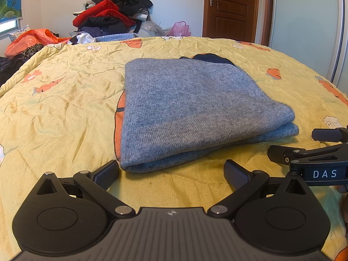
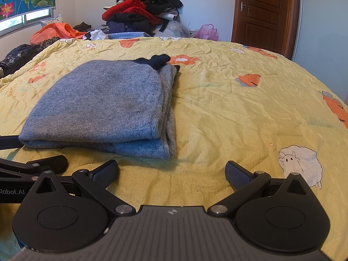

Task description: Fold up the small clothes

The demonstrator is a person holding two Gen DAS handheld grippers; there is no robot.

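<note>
Both cameras sit low over the bed [image 1: 65,100], each looking forward along its own claw toward the far wall. The left claw [image 1: 171,174] has the folded grey sweater [image 1: 191,108] close ahead, slightly right of centre. The right claw [image 2: 171,174] sees the same sweater [image 2: 104,106] ahead to its left. Both views share the sweater, the clothes pile [image 1: 113,13], the brown door [image 1: 230,8], and, at its edge, what seems the neighbouring claw.

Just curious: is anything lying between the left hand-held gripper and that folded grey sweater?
Nothing: in the left wrist view only bare yellow quilt separates the left hand-held gripper from the grey sweater.
</note>
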